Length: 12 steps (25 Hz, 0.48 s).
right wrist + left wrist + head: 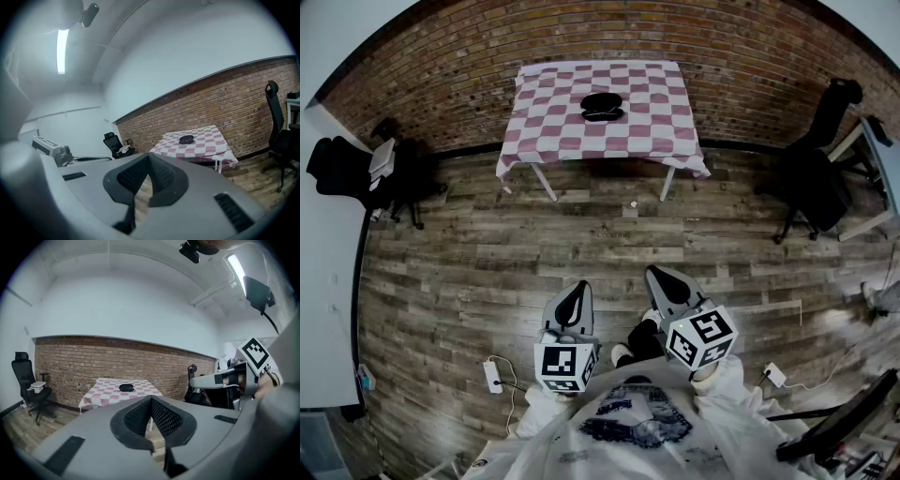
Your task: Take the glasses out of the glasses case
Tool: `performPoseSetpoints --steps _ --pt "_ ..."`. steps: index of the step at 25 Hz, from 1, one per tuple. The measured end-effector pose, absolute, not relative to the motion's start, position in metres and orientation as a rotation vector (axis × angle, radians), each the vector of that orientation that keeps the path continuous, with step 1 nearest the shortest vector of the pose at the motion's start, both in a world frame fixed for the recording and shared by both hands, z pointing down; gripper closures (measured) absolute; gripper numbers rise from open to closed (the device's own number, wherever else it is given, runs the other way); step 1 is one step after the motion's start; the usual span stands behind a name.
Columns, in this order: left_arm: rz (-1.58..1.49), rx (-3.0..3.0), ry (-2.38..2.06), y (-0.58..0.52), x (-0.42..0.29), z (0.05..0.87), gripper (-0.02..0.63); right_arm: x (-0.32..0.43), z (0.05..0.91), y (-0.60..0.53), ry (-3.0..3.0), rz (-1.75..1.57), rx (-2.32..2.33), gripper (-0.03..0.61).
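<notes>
One black glasses case (603, 106), oval, sits mid-worktop (656, 131) on a pink-and-white checked cloth. Its lid looks closed and I can't tell what is inside. No other container.

Counts:
- 1 worktop, against the brick wall
- 1 case
- 2 black office chairs, one far left (342, 169) and one far right (818, 183)
- 2 white power strips on the plank floor (581, 234)

The left gripper (574, 292) and right gripper (664, 279) are both well apart from the case, over the floor. Each has its jaws together at the tips with nothing between them.

No readable writing. The shirt print is too blurred to read, and the marker cubes carry only square patterns.
</notes>
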<state>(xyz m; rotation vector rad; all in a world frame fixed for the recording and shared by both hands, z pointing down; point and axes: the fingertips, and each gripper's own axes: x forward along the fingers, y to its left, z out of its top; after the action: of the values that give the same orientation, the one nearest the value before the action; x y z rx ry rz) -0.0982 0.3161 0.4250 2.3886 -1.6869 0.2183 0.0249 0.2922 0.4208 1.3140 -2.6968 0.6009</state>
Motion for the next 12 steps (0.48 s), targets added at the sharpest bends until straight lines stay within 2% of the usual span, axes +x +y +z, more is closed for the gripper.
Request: performPoseSetpoints --steps 12 --pt "0.184 2.469 -1.701 0.374 -0.097 0.400 0.604 0.021 0.407 0.355 -2.722 0.603 1.317 0.565"
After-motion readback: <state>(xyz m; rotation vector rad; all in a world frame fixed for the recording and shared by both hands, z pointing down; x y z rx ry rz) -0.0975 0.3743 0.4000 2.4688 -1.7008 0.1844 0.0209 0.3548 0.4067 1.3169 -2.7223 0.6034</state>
